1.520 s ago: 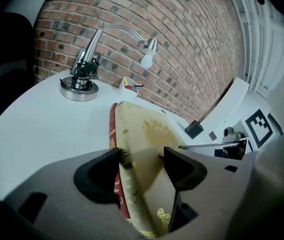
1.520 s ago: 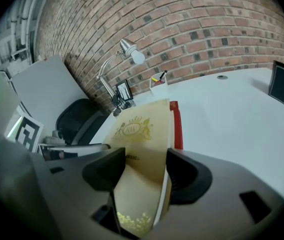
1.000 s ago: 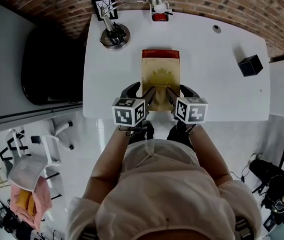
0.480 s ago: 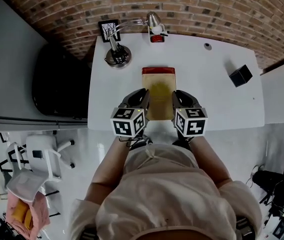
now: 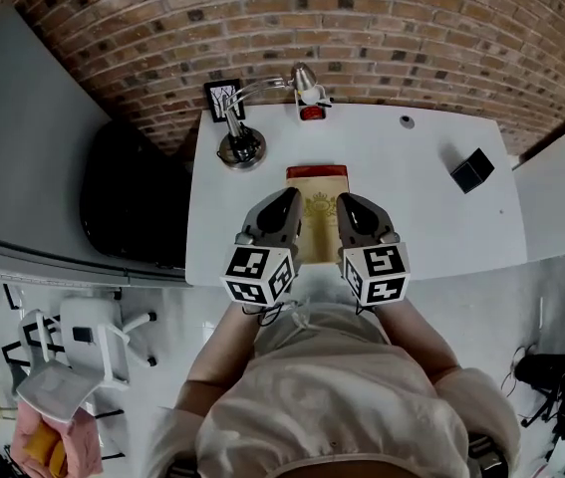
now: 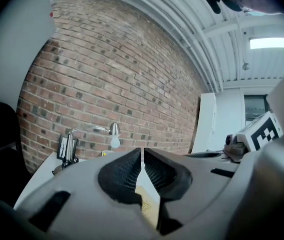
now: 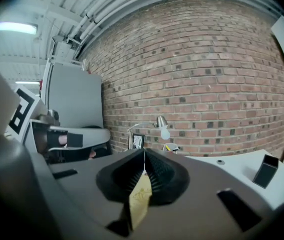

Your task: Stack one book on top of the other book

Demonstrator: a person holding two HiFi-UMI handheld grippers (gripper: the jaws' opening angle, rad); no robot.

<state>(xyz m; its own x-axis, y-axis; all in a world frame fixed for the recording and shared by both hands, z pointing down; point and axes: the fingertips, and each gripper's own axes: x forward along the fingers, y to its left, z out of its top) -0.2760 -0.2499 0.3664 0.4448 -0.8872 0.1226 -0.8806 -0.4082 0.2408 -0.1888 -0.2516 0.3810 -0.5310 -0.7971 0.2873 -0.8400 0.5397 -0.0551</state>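
Gold book (image 5: 319, 219), crest perhaps, title illegible, under left tongs (image 5: 287, 197) and right tongs (image 5: 346, 201), both just closed, empty.

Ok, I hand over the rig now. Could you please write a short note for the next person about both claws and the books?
Left claw: shut and empty, its jaws have just closed; held in the air over the near edge of the table.
Right claw: the same, shut and empty, just closed.
Books: the gold book lies on the red book, whose far edge shows beyond it.
Done: the stack looks made.
Left: probably nothing; perhaps check the alignment.
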